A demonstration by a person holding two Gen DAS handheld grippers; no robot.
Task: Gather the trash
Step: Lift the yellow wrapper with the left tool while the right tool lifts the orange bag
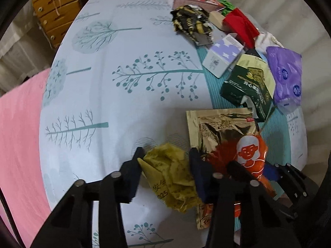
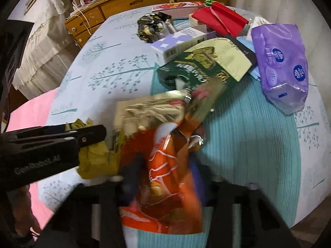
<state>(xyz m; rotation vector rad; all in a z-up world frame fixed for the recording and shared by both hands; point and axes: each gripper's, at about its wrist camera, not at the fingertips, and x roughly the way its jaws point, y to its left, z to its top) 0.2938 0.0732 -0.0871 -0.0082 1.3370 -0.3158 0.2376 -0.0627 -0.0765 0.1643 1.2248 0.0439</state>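
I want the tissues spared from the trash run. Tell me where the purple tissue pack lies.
The purple tissue pack lies at the right edge of the pile in both views, on the teal cloth, right of the green box and clear of both tools.

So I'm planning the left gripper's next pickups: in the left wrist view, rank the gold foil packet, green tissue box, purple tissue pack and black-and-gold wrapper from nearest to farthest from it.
1. Gold foil packet, just right of the left gripper.
2. Green tissue box, farther up on the right.
3. Purple tissue pack, right edge; close to the box's range.
4. Black-and-gold wrapper, far end of the table.
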